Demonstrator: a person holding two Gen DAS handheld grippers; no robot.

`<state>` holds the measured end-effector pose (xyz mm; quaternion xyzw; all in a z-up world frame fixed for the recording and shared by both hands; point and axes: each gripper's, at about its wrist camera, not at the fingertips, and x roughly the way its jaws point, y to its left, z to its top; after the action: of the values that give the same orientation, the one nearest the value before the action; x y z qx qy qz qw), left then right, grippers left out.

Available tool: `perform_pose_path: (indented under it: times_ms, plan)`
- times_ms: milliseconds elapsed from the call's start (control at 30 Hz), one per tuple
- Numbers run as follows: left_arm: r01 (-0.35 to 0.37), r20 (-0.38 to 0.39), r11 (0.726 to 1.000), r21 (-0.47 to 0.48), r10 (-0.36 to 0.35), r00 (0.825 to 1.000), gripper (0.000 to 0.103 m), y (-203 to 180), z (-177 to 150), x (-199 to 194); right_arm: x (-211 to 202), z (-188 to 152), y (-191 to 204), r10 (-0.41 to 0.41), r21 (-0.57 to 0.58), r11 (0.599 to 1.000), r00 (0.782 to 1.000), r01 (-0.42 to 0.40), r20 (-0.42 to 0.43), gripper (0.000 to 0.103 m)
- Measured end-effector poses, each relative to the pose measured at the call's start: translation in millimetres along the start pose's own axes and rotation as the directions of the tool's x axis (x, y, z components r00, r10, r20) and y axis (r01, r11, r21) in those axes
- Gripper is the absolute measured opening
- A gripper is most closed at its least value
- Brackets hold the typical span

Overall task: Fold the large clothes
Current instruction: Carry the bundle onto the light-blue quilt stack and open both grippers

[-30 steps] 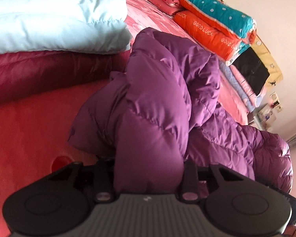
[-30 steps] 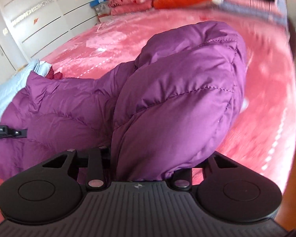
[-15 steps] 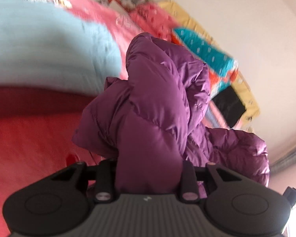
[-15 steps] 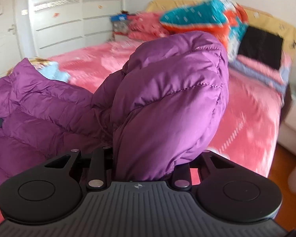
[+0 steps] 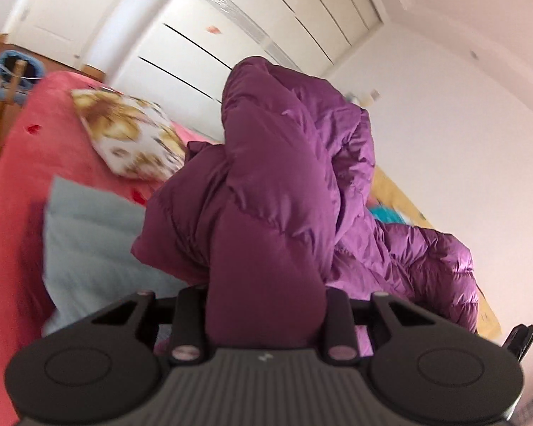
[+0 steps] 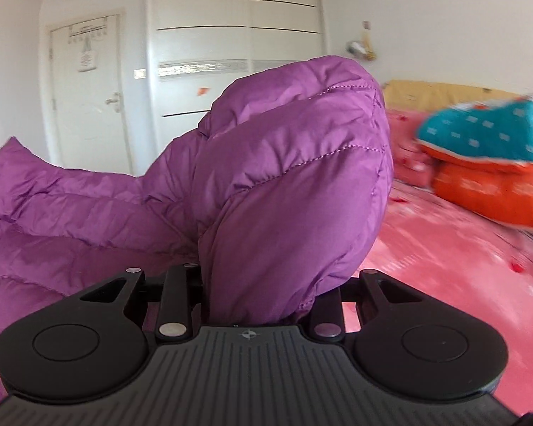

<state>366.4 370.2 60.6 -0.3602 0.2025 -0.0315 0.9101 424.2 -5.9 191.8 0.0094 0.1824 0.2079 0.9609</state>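
Note:
A large purple down jacket (image 5: 277, 191) is held up above the pink bed (image 5: 14, 184). My left gripper (image 5: 264, 305) is shut on a thick puffy fold of it, which bulges up between the jaws and hides the fingertips. My right gripper (image 6: 259, 298) is shut on another puffy part of the same jacket (image 6: 295, 177). The rest of the jacket spreads to the left in the right wrist view (image 6: 71, 213) and hangs to the right in the left wrist view (image 5: 433, 266).
A light blue quilt (image 5: 99, 248) and a brown-patterned pillow (image 5: 131, 135) lie on the bed. Teal and orange bedding (image 6: 490, 170) is stacked at the yellow headboard (image 6: 444, 94). White wardrobe doors (image 6: 231, 46) and a door (image 6: 89, 96) stand behind.
Both grippers have lifted and tilted upward with the jacket still gripped. The views swung from the bed surface to the wardrobe and walls.

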Motion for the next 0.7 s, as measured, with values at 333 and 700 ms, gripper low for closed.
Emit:
perform_pose_path:
  times_ms: [333,700]
  plan:
    - [-0.137,0.013,0.985,-0.103,0.139,0.99,0.044,117.9,7.8,73.3,177.2,-16.3,83.2,-0.104,-0.142,0.986,0.99,0.09,-0.098,0.056]
    - [-0.214,0.105,0.971,-0.11,0.226,0.969,0.075,124.0,-0.5,50.8,191.9,-10.7,51.5,-0.145,0.018,0.989,0.981,0.149,-0.129,0.103]
